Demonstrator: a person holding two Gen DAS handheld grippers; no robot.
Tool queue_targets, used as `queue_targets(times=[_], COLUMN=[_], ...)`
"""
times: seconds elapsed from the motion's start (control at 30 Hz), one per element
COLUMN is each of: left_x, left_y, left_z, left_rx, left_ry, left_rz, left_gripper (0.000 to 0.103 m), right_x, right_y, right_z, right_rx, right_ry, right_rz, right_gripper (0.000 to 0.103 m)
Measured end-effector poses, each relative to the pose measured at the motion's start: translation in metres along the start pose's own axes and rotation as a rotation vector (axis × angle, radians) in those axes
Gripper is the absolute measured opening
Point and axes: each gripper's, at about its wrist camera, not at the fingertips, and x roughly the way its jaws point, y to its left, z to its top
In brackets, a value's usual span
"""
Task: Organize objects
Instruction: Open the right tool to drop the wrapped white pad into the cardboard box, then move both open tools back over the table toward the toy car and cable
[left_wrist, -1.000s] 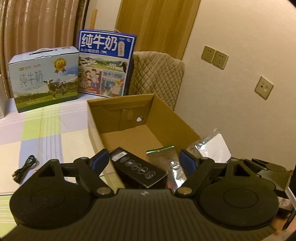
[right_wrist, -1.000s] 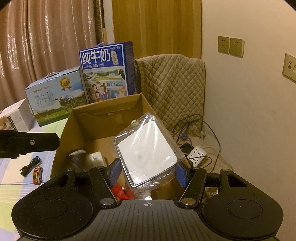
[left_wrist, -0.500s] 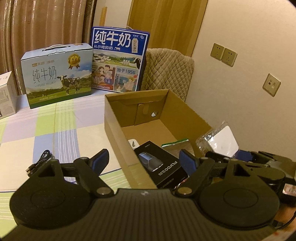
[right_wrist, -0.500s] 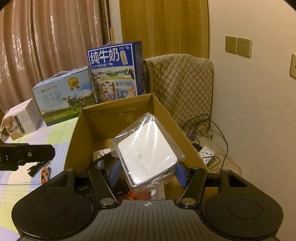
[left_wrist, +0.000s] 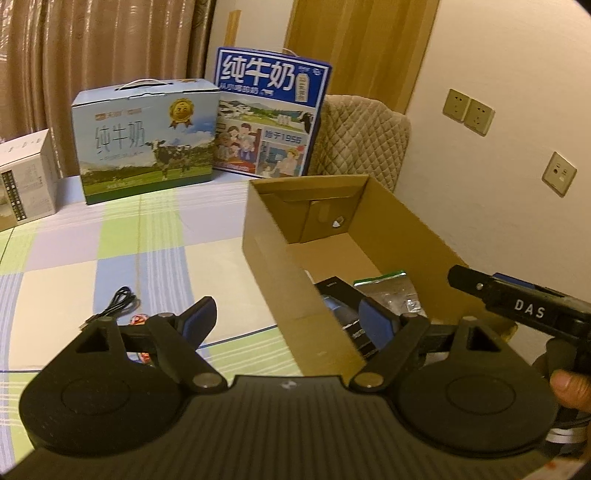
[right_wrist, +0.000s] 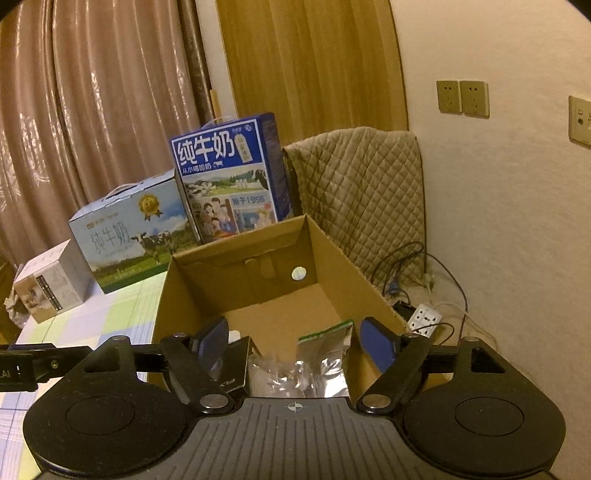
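An open cardboard box (left_wrist: 284, 273) (right_wrist: 332, 258) stands on the checked tablecloth. Inside it lie a black product box (left_wrist: 340, 299) (right_wrist: 236, 365), a silver foil pouch with a green top (left_wrist: 391, 286) (right_wrist: 325, 350) and a clear-wrapped pack (right_wrist: 273, 376). My left gripper (left_wrist: 286, 319) is open and empty, straddling the box's near left wall. My right gripper (right_wrist: 295, 343) is open and empty, above the box's near end. A black cable (left_wrist: 114, 304) and a small red toy car (left_wrist: 138, 319) lie on the cloth left of the box.
Two milk cartons (left_wrist: 144, 140) (left_wrist: 269, 118) and a small white box (left_wrist: 26, 177) stand at the table's back. A quilted chair back (right_wrist: 358, 199) and a floor power strip with cables (right_wrist: 424, 317) are to the right, by the wall.
My right gripper has opened and the clear-wrapped white pack it held now lies in the box. My left gripper has shifted left, bringing the cable and toy car into view.
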Motion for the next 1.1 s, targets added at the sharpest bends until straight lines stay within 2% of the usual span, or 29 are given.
queue_targets(times=[0.43, 0.8, 0.97, 1.1], left_x=[-0.006, -0.017, -0.022, -0.028], left_y=[0.019, 0.044, 0.063, 0.085], left_z=[-0.007, -0.013, -0.017, -0.020], left_rx=[-0.012, -0.033, -0.054, -0.067], left_ry=[0.006, 0.002, 0.001, -0.007], left_rz=[0.036, 0.066, 0.092, 0.138], left_gripper=[0.083, 0.085, 0.088, 0.091], right_x=[0.001, 0.001, 0.000, 0.000], right_y=[0.023, 0.058, 0.080, 0.110], right_z=[-0.003, -0.008, -0.011, -0.018], right_rx=[-0.050, -0.103, -0.120, -0.183], right_ry=[-0.010, -0.029, -0.051, -0.056], right_rz=[0.025, 0.084, 0.136, 0.205], right_gripper=[0.076, 0.076, 0.076, 0.076])
